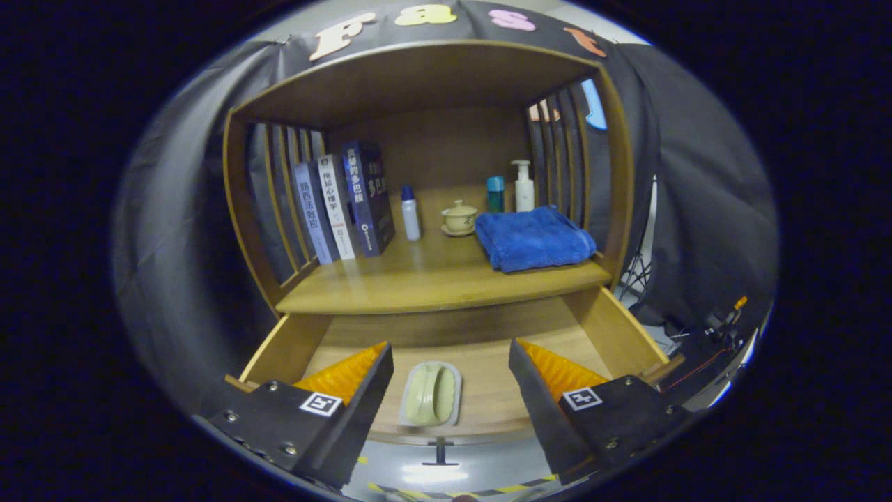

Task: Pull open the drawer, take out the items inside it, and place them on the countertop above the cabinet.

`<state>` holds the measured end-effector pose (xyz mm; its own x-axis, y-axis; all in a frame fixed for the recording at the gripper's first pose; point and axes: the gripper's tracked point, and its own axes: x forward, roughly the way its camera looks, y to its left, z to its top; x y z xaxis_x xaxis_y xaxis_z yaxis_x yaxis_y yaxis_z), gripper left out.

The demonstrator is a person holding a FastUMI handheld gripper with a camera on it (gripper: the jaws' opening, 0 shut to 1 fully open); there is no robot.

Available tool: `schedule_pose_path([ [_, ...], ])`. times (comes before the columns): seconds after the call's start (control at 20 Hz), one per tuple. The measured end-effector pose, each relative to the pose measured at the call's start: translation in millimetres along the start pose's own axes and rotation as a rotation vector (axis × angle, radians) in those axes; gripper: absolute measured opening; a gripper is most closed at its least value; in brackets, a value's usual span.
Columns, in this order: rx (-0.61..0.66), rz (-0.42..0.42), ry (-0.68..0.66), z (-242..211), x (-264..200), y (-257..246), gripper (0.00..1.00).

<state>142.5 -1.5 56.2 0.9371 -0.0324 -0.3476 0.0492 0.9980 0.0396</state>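
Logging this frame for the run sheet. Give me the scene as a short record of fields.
drawer: pulled open
in drawer: pale green soap in a dish
tongs: open, one finger to each side of the soap, not touching
countertop: three books, white bottle, lidded cup, blue towel, teal bottle, pump bottle
task stage: soap not yet lifted

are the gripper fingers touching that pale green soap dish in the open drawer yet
Apart. The gripper view shows the open gripper with the pale green soap dish lying between its fingers in the wooden drawer, bare drawer floor visible on both sides of it.
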Motion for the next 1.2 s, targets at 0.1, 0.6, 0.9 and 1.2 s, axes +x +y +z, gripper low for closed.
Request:
schedule_pose_path([
  [0.1,0.028,0.008,0.122,-15.8,27.3,11.3,0.99],
  [0.6,0.060,-0.054,0.427,-64.5,81.9,8.4,0.70],
  [0.9,0.134,0.035,0.513,-91.8,83.7,31.0,0.18],
  [1.2,0.144,0.127,0.392,-57.4,69.8,38.2,0.07],
])
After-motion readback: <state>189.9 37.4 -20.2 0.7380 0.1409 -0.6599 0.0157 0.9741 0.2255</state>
